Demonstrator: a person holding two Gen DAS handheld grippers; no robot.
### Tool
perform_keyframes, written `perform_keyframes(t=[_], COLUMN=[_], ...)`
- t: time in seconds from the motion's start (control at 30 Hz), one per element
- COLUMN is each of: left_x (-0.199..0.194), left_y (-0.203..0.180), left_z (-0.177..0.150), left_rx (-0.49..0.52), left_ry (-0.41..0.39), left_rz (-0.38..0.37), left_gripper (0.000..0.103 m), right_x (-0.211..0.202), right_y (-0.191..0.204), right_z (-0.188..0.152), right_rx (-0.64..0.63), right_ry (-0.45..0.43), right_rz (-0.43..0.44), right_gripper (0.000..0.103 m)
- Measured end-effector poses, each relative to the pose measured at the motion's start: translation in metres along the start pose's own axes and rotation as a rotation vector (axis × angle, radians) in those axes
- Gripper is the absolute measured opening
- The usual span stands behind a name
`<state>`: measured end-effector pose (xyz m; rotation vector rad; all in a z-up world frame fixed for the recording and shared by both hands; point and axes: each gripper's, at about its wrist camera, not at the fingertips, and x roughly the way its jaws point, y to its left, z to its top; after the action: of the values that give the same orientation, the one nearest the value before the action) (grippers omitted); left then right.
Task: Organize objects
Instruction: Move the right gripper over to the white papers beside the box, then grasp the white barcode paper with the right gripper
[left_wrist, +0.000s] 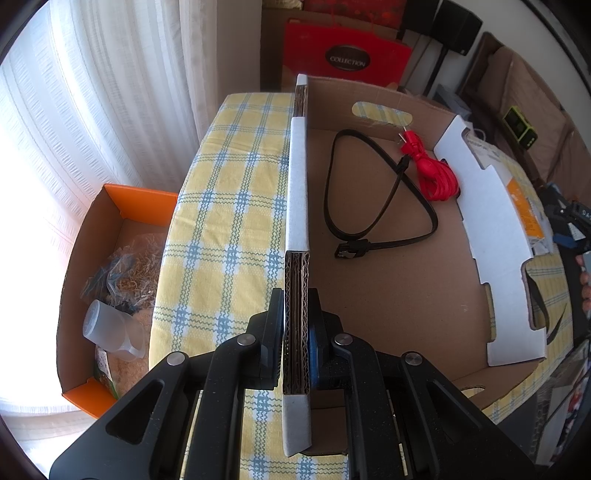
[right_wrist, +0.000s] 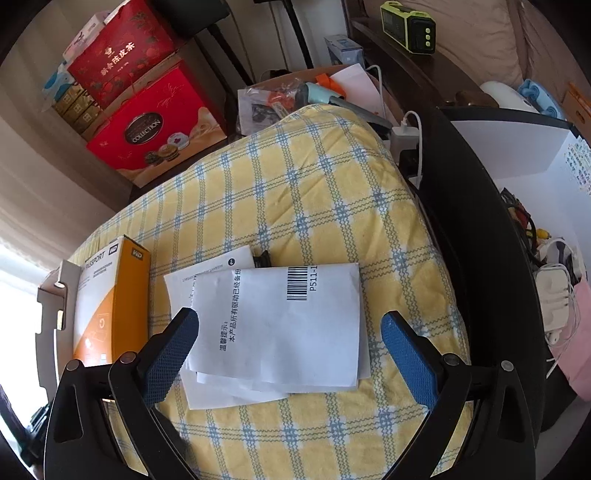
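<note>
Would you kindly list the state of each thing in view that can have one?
left gripper: shut on the cardboard box wall.
right gripper: open, jaws wide above the papers, nothing held.
cardboard box: open-topped, holding both cables.
black cable: loosely looped, lying flat.
red cable: bundled against the far side.
papers: stacked, flat on the cloth.
orange box: closed, beside the papers.

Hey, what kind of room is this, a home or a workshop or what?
Most likely a lived-in home room: a yellow-and-blue checked tablecloth, white sheer curtains at a bright window, and red gift boxes stacked against the wall.
</note>
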<state>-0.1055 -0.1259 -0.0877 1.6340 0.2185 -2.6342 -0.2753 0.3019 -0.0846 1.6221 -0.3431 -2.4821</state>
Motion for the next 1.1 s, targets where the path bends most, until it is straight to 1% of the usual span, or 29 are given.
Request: perform_keyframes(t=[0.1, 0.37, 0.47, 0.53, 0.6, 0.67, 0.7, 0.73, 0.77, 0.8, 0.83, 0.87, 0.9, 0.93, 1.1], left_x=[0.0, 0.0, 0.0, -0.001, 0.0, 0.0, 0.0, 0.0, 0.0, 0.0, 0.0, 0.0, 0.0, 0.0, 0.0], left_y=[0.0, -0.001, -0.001, -0.001, -0.001, -0.001, -0.001, -0.001, -0.001, -0.001, -0.001, -0.001, -0.001, -0.001, 0.0], left_z=[0.0, 0.001, 0.001, 0.001, 0.001, 0.001, 0.001, 0.001, 0.001, 0.001, 0.001, 0.001, 0.002, 0.002, 0.002], left_rx=[0.0, -0.002, -0.002, -0.003, -0.004, -0.006, -0.007, -0.008, -0.008, -0.009, -0.01, -0.01, -0.011, -0.012, -0.015], left_ry=[0.0, 0.0, 0.0, 0.0, 0.0, 0.0, 0.0, 0.0, 0.0, 0.0, 0.0, 0.0, 0.0, 0.0, 0.002], left_rz=[0.002, 0.001, 0.001, 0.0, -0.003, -0.004, -0.004, -0.003, -0.003, -0.004, -0.006, -0.007, -0.007, -0.007, -0.01], left_gripper=[0.01, 0.01, 0.01, 0.01, 0.01, 0.01, 0.01, 0.01, 0.01, 0.01, 0.01, 0.01, 0.01, 0.01, 0.01], right_x=[-0.002, 0.021, 0.025, 0.025, 0.022, 0.018, 0.015, 0.013, 0.01, 0.007, 0.004, 0.002, -0.001, -0.003, -0.018], right_y=[0.013, 0.03, 0.034, 0.032, 0.03, 0.028, 0.027, 0.027, 0.027, 0.027, 0.027, 0.026, 0.026, 0.026, 0.025], right_z=[-0.002, -0.006, -0.008, -0.008, -0.008, -0.007, -0.006, -0.006, -0.005, -0.004, -0.003, -0.002, -0.002, -0.001, -0.002], right_rx=[-0.044, -0.083, -0.102, -0.094, -0.09, -0.084, -0.078, -0.076, -0.074, -0.073, -0.073, -0.075, -0.076, -0.079, -0.078], right_ry=[-0.01, 0.032, 0.024, 0.019, 0.012, 0.008, 0.01, 0.013, 0.014, 0.015, 0.016, 0.014, 0.012, 0.01, -0.012], right_rz=[0.003, -0.109, -0.153, -0.152, -0.144, -0.108, -0.09, -0.074, -0.057, -0.044, -0.039, -0.041, -0.043, -0.041, -0.019], right_gripper=[0.101, 0.103, 0.102, 0.102, 0.096, 0.085, 0.081, 0.07, 0.056, 0.047, 0.032, 0.026, 0.024, 0.018, 0.012])
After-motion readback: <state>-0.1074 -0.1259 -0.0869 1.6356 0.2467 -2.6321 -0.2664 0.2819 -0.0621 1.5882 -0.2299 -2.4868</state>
